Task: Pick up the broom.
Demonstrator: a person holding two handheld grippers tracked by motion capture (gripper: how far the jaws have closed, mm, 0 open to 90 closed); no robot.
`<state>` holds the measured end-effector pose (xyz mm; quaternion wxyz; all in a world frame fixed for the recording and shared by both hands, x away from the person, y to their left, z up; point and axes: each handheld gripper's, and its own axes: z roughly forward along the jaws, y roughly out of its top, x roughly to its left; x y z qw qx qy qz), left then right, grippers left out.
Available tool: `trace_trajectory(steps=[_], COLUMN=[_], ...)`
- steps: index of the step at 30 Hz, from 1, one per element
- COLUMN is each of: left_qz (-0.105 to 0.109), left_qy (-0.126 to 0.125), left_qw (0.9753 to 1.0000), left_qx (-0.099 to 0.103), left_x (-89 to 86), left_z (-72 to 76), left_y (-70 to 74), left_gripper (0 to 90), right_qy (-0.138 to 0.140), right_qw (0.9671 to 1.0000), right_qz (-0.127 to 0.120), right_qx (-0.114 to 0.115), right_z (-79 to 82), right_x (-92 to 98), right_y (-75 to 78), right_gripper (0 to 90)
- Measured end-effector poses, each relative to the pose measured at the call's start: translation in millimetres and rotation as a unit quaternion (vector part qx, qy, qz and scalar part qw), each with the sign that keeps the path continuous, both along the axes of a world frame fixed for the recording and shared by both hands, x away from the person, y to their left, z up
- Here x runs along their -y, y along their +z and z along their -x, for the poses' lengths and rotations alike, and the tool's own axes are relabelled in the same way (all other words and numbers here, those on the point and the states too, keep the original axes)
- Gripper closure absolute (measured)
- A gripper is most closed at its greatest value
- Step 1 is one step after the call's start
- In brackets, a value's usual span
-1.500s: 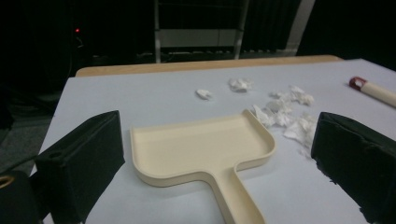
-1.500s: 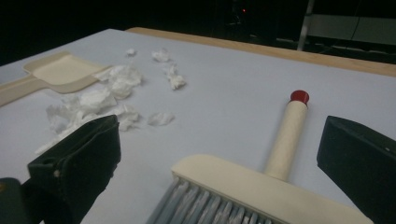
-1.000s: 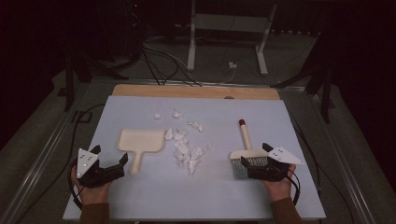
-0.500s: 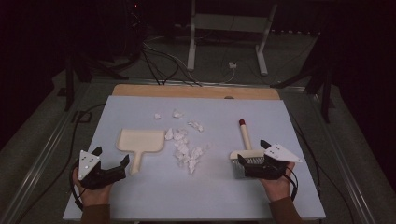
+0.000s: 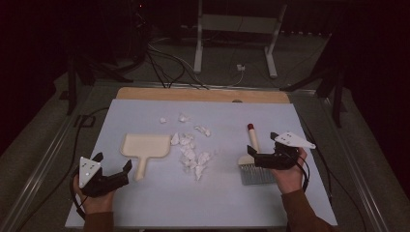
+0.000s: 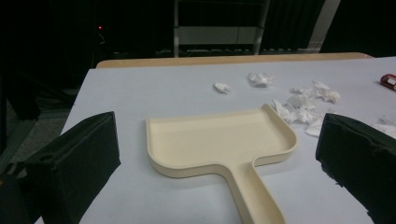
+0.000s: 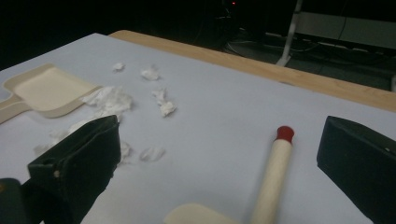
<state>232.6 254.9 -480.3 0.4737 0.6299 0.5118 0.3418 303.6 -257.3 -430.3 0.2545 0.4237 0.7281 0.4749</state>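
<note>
The left gripper [image 5: 112, 175] has its jaws spread wide apart and empty, and the cream plastic dustpan [image 6: 223, 142] lies just ahead of it: the flat handle runs straight back toward the jaws, so its long axis lines up with the gripper's reach, and the shallow tray opens away from it, toward the far edge of the pale blue table [image 5: 309, 130]. The right gripper [image 5: 261, 157] is likewise open with nothing between its jaws, poised just over the small brush [image 5: 251, 159]; the brush's pale wooden handle with a red tip [image 7: 274, 171] points away from it between the two jaws, and the grey bristles sit nearest the hand. The scattered crumpled white paper scraps [image 5: 191, 153] lie between the two tools, beside the dustpan's right rim. Each hand seems best placed to take its own tool.
</note>
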Motion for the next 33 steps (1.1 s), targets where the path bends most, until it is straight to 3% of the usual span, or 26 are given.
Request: trace_trajectory(steps=[21,28,33], left_qz=[-0.006,-0.005,-0.004], left_qy=[0.004,0.007,0.006], left_qw=[1.0000,1.0000,1.0000], left_qx=[0.000,0.002,0.000], left_x=[2.2,1.7,1.5], left_z=[-0.3,0.0,-0.2], left_y=[-2.2,-2.4,-3.0], left_gripper=[0.5,0.5,0.5], right_qy=[-0.025,-0.027,-0.032], right_qw=[0.9993,0.9990,0.9989], right_qz=[0.018,0.027,0.020], right_qx=[-0.021,-0.022,-0.028], right_z=[-42.3,-52.0,-59.5], right_x=[-2.5,-5.5,-5.7], right_y=[12.7,10.6,6.4], right_gripper=[0.0,0.0,0.0])
